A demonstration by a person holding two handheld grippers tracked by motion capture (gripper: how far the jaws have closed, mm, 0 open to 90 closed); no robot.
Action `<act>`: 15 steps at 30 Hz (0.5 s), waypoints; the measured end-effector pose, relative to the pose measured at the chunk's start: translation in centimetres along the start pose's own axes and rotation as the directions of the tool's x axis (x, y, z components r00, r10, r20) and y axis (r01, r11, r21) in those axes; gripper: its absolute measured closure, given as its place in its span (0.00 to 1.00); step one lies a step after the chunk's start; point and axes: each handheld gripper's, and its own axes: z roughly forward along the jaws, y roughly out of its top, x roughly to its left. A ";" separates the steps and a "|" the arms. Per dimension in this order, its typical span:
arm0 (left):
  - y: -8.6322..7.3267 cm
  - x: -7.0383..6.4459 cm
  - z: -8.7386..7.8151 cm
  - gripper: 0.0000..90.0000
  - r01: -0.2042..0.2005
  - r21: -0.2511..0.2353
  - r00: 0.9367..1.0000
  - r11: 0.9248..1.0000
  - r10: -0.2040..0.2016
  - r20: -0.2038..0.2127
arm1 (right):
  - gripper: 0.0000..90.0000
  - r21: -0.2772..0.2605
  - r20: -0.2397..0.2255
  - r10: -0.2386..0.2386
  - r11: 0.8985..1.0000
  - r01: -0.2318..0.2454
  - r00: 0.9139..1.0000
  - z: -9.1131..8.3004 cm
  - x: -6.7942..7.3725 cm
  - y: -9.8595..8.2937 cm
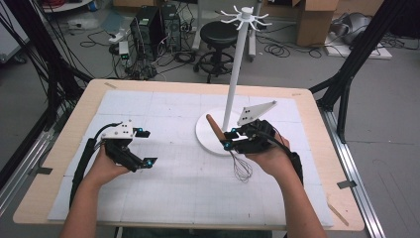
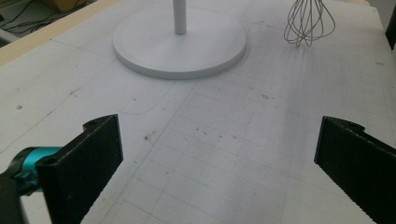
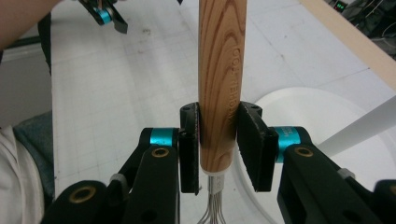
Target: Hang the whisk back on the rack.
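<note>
You had the right gripper (image 3: 218, 147) clamped on the whisk (image 3: 219, 84), low on its wooden handle just above the wires, at frame centre beside the stand (image 1: 210, 136). That was probably the best hold: the handle looked stiff and light, the wire loops springy and easily bent. Your left gripper (image 2: 219, 154) sat spread apart, empty, over the mat (image 2: 224, 140).
</note>
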 end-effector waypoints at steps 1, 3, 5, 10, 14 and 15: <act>0.0 0.0 0.0 0.02 0.004 -0.003 1.000 1.000 -0.004 0.000 | 0.79 -0.013 0.002 0.006 1.000 -0.006 1.000 -0.2 0.0 0.0; 0.0 0.0 0.0 0.02 0.005 -0.004 1.000 1.000 -0.005 0.000 | 0.79 -0.035 0.011 0.000 0.999 0.000 1.000 -0.7 -0.2 0.0; 0.0 0.0 0.1 0.02 0.004 -0.003 1.000 1.000 -0.004 -0.001 | 0.79 -0.053 0.016 0.007 0.999 -0.006 1.000 -1.2 -0.3 0.1; 0.0 -0.1 0.1 0.02 0.003 -0.001 1.000 1.000 -0.003 -0.001 | 0.79 -0.076 0.037 0.009 0.997 -0.006 0.999 -2.4 -0.6 0.5; 0.0 -0.1 0.1 0.02 0.005 -0.004 1.000 1.000 -0.005 -0.001 | 0.79 -0.091 0.047 0.015 0.996 -0.011 0.999 -2.9 -0.6 0.8; 0.0 -0.1 0.1 0.02 0.006 -0.003 1.000 1.000 -0.006 0.000 | 0.79 -0.099 0.049 0.012 0.995 -0.007 0.999 -3.0 -0.7 0.9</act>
